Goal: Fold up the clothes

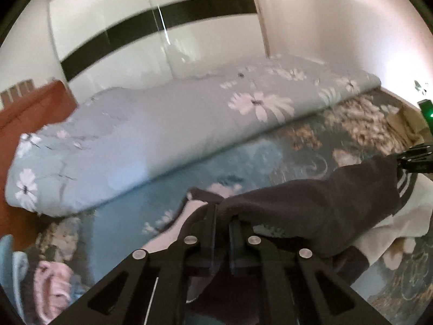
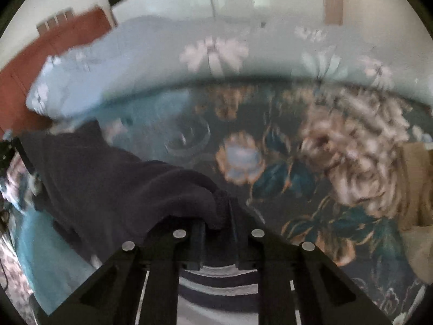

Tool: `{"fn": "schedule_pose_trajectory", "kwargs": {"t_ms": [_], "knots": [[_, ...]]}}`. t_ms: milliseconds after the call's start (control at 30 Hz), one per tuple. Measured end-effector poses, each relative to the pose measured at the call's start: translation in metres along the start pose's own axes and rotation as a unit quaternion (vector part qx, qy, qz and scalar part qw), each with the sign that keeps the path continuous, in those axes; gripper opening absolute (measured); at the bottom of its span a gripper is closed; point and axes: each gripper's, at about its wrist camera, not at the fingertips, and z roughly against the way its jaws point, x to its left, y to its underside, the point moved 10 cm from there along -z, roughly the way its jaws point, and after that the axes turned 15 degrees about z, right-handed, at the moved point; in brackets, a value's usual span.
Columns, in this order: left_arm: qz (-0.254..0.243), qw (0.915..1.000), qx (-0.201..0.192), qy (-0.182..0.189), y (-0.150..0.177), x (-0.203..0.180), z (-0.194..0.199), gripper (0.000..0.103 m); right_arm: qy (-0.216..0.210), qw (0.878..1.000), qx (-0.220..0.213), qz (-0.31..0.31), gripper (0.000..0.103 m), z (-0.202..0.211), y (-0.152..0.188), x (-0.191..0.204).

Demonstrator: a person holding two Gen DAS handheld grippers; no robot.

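Above the floral bedspread (image 2: 243, 159), left gripper (image 1: 224, 216) and right gripper (image 2: 216, 216) each pinch the dark knitted garment (image 1: 311, 200) (striped trim), stretched mid-fold; next, lay it flat evenly.

right view blurred | left tool (image 1: 226, 216) tips hidden by garment (image 1: 311, 203)

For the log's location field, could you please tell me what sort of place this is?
Most likely a bedroom: a rolled floral duvet lies on a bed with a flowered sheet, and a glossy white wardrobe stands behind.
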Motion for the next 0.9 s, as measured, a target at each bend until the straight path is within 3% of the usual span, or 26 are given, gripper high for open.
{"fn": "schedule_pose_trajectory", "kwargs": {"t_ms": [200,300,467,633,800,900], "knots": [[0.025,0.9957,-0.086,-0.025,-0.068,0.021,0.082,0.007,0.017,0.991,-0.132,-0.003,0.015,0.109,-0.073,0.012],[0.035,0.9883,-0.142,-0.045,-0.109,0.039,0.144,0.007,0.023,0.982,-0.187,0.015,0.015,0.164,-0.106,0.029],[0.041,0.9755,-0.207,-0.061,-0.142,0.06,0.231,0.007,0.036,0.96,-0.275,0.048,0.015,0.267,-0.146,0.063],[0.026,0.9644,-0.258,-0.054,-0.146,0.058,0.311,0.007,0.059,0.934,-0.343,0.081,0.015,0.359,-0.151,0.09],[0.003,0.9551,-0.295,-0.029,-0.128,0.045,0.37,0.007,0.085,0.905,-0.402,0.108,0.015,0.436,-0.118,0.104],[-0.004,0.9546,-0.298,-0.005,-0.113,0.037,0.393,0.007,0.095,0.899,-0.411,0.117,0.015,0.457,-0.097,0.108]]}}
